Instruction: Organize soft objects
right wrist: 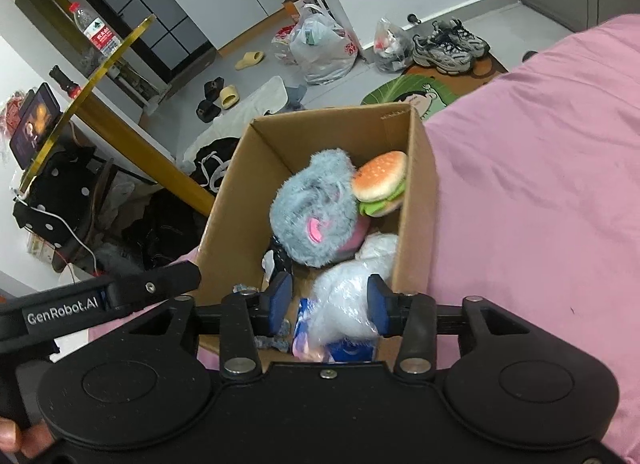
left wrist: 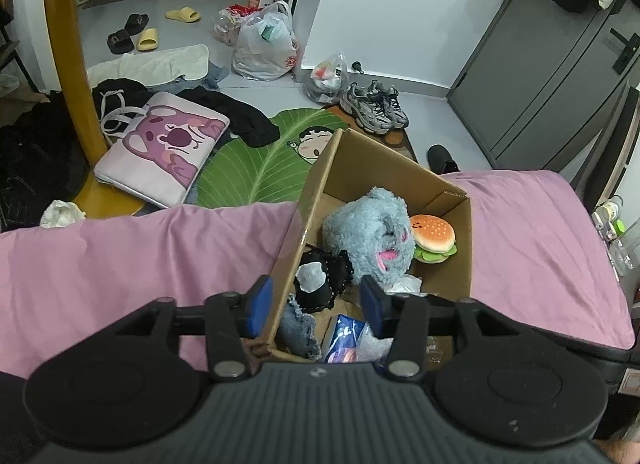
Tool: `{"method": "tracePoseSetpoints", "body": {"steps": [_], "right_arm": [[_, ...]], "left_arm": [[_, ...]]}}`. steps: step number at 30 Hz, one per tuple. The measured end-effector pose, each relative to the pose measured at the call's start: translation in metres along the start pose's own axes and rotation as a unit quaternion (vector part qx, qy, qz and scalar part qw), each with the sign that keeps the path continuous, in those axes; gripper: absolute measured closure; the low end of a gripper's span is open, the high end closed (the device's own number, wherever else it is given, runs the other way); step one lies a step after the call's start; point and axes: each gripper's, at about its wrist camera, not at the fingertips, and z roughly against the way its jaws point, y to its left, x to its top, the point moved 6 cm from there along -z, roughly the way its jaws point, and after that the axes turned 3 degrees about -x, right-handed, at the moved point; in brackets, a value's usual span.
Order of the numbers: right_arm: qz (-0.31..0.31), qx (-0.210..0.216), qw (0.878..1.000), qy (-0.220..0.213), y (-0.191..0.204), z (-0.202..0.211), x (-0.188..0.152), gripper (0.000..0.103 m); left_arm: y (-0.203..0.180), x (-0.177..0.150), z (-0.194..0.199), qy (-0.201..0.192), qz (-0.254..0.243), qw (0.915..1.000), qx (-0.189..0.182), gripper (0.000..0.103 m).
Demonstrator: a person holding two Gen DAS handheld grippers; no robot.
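Both grippers, left (left wrist: 316,300) and right (right wrist: 330,300), hang with jaws wide over the cardboard box (right wrist: 416,200) holding a blue plush toy (right wrist: 312,208) and burger toy (right wrist: 380,184).

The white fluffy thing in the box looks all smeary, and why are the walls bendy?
Right wrist view: the white fluffy bundle between the right gripper fingers is blurred, probably from motion. Left wrist view: the fisheye lens curves the door and wall edges; the burger toy stays sharp.
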Motion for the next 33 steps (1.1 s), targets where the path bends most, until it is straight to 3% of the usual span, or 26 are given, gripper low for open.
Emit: {"method": "tracePoseSetpoints", "body": {"steps": [2, 4, 8, 11, 16, 20, 33], "right_arm": [[-0.002, 0.012, 1.000, -0.003, -0.001, 0.009, 0.001, 0.053], [0.016, -0.005, 1.000, -0.015, -0.001, 0.019, 0.002, 0.045], [0.013, -0.011, 1.000, -0.018, -0.004, 0.033, 0.004, 0.041], [0.012, -0.025, 0.999, -0.028, -0.006, 0.044, 0.002, 0.029], [-0.001, -0.044, 0.998, -0.045, -0.010, 0.068, -0.001, 0.009], [-0.006, -0.060, 0.996, -0.065, -0.009, 0.090, -0.001, 0.001], [-0.020, -0.092, 0.991, -0.092, -0.004, 0.136, -0.022, 0.000]], "left_arm": [[-0.002, 0.001, 0.003, 0.002, -0.006, 0.9999, 0.009, 0.041], [-0.005, 0.001, 0.006, 0.006, -0.014, 0.9998, 0.013, 0.035], [-0.010, 0.001, 0.015, 0.011, -0.021, 0.9996, 0.012, 0.025], [-0.014, 0.001, 0.022, 0.011, -0.031, 0.9994, 0.011, 0.019], [-0.018, -0.002, 0.034, 0.018, -0.035, 0.9992, 0.004, 0.016], [-0.022, -0.006, 0.046, 0.015, -0.044, 0.9989, -0.001, 0.014], [-0.029, -0.020, 0.086, 0.002, -0.072, 0.9971, -0.024, 0.006]]}}
